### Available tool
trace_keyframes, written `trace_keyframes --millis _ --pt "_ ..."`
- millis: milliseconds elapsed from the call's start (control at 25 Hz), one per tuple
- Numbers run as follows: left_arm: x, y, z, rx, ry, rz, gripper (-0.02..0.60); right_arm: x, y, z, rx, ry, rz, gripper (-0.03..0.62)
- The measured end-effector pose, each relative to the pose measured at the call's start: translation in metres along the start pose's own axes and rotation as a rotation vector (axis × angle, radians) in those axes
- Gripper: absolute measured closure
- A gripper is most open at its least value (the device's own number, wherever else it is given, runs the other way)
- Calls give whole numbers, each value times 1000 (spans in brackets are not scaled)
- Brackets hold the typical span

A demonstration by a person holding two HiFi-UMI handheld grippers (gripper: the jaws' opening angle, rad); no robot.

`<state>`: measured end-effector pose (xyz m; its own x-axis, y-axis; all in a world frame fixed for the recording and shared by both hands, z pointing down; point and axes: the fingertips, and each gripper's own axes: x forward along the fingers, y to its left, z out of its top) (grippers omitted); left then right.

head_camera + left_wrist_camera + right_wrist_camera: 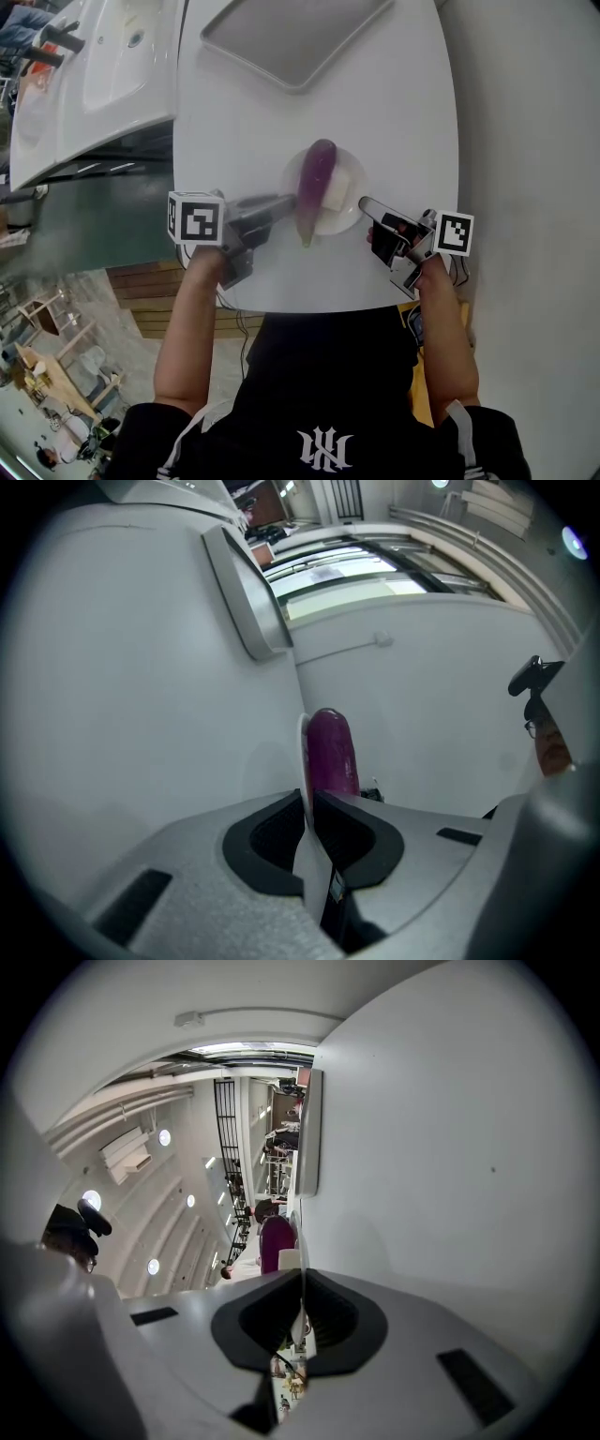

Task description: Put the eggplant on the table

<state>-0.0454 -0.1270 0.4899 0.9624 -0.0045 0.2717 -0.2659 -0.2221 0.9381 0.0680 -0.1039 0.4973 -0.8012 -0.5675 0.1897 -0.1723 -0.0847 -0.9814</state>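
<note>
Gripping from opposite sides, both tools are engaged on the rim of one white plate (351,219), which sits over the near part of the round white table (403,112). The left gripper (289,202) meets the plate's left edge; in the left gripper view its jaws (307,799) are drawn narrow, with only the thin plate rim (302,752) between the dark pads. The right gripper (364,202) meets the plate's right edge; in the right gripper view its jaws (302,1279) are likewise closed down on the thin plate rim (299,1241). The eggplant (316,183) lies lengthwise on the plate, not on the table surface, with its tapered end reaching past the plate's near edge toward the person. It appears in both gripper views just beyond the jaws (330,752) (276,1241). A white block (338,187) lies on the plate touching the eggplant's right side. A grey tray (291,37) rests at the far edge of the table, well apart from the plate. A white basin (103,66) stands beyond the table's left edge.
</note>
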Motion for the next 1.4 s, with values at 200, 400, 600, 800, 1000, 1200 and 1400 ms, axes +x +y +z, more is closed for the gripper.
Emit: trace_keyframes --millis 200,400,600,800,1000,1200,1400 --pt "7 11 1 15 36 48 559 2 -9 6 -14 3 -35 583" --pt "13 13 1 51 72 96 558 -1 -14 10 -32 3 -87 583" --pt "15 14 1 81 107 140 555 -1 -17 11 -32 2 -111 583" --pt "15 16 -2 132 153 213 538 0 -16 10 -34 8 -112 584" --pt "14 18 1 197 187 282 526 0 -17 9 -35 12 -118 584" --pt "15 21 2 238 206 328 513 -2 -17 11 -58 -1 -141 583" --pt "14 28 1 304 247 408 499 -1 -15 11 -78 -2 -164 585"
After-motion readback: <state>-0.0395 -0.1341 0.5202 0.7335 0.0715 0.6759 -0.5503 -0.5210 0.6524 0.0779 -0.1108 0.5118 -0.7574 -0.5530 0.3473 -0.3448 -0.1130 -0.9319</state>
